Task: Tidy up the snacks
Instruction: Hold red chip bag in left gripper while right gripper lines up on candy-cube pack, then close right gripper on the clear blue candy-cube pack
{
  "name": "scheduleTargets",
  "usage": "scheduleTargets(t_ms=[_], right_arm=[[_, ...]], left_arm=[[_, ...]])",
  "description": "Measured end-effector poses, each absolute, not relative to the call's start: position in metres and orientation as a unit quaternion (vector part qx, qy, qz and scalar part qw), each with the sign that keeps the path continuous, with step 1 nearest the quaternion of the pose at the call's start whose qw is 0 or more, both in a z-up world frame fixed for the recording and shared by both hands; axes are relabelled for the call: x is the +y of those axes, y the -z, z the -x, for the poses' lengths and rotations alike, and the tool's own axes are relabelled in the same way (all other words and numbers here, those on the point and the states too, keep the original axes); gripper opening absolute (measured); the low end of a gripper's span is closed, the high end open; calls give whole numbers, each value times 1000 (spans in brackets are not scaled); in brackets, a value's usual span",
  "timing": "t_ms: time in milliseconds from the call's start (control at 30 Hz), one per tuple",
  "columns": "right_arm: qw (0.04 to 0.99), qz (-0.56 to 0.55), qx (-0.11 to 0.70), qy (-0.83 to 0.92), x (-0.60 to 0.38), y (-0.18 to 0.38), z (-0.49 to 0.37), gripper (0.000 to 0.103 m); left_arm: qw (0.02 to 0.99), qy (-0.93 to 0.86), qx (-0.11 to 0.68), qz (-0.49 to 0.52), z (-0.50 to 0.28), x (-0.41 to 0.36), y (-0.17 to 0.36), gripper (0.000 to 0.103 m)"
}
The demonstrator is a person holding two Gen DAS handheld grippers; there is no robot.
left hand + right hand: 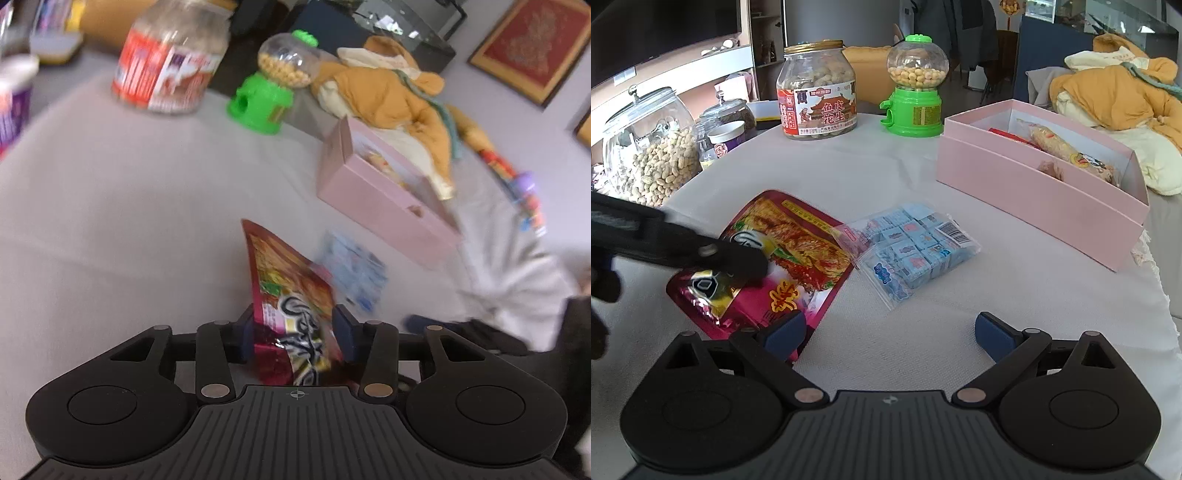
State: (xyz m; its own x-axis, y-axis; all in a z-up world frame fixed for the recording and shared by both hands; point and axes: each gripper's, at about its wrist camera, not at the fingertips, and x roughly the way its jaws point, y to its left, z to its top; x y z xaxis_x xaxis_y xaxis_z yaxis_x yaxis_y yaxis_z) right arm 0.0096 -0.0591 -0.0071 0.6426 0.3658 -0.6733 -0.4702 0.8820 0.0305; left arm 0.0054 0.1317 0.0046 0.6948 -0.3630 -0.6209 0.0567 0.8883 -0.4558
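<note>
A red snack packet [288, 295] stands between the jaws of my left gripper [295, 328]; the blue pads flank it closely, and I see no firm squeeze. In the right wrist view the same packet [798, 240] rests on the white tablecloth, with a left-gripper finger [738, 258] lying across its left part. Just right of it lies a clear bag of blue wrapped sweets [912, 251]. My right gripper [888, 332] hovers open in front of both, its left pad over the packet's near corner. An open pink box [1034, 192] with several snacks inside sits at the right.
At the back stand a labelled peanut jar [816, 92] and a green gumball dispenser [914, 96]. Glass jars of peanuts [650, 155] crowd the left edge. An orange jacket [1115, 85] lies behind the box. The table's edge [1160, 295] falls away at the right.
</note>
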Motion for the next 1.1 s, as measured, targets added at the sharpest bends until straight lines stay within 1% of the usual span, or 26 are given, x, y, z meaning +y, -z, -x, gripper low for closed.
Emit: scheduleTargets(t_ms=[67, 133, 233, 333, 433, 533, 633, 733, 833, 900, 967, 1100], right_arm=[[902, 74, 355, -235, -62, 7, -11, 98], [900, 76, 357, -237, -67, 5, -10, 98], [907, 59, 348, -230, -81, -4, -12, 98], [911, 1, 355, -211, -92, -18, -33, 99], [897, -42, 387, -209, -86, -20, -66, 99], [888, -6, 406, -218, -66, -14, -81, 99], [891, 75, 401, -200, -53, -7, -78, 99], [899, 117, 378, -186, -67, -5, -66, 100], [909, 132, 369, -146, -89, -5, -62, 100], [911, 116, 373, -135, -103, -6, -64, 100], [907, 81, 382, -159, -109, -9, -68, 100], [892, 20, 404, -202, -97, -13, -87, 100]], left_arm=[[910, 111, 366, 159, -3, 116, -9, 45], [912, 108, 365, 150, 2, 112, -11, 44], [918, 105, 356, 142, 10, 112, -17, 39], [929, 91, 335, 126, 20, 114, -27, 36], [935, 74, 327, 115, 25, 117, -32, 35], [932, 67, 336, 122, 25, 122, -29, 35], [929, 60, 341, 129, 26, 125, -27, 35], [928, 58, 346, 129, 26, 126, -28, 35], [928, 58, 345, 126, 25, 124, -29, 35], [928, 56, 346, 126, 25, 124, -28, 36], [929, 56, 345, 124, 25, 124, -27, 36], [926, 69, 345, 136, 29, 126, -23, 37]])
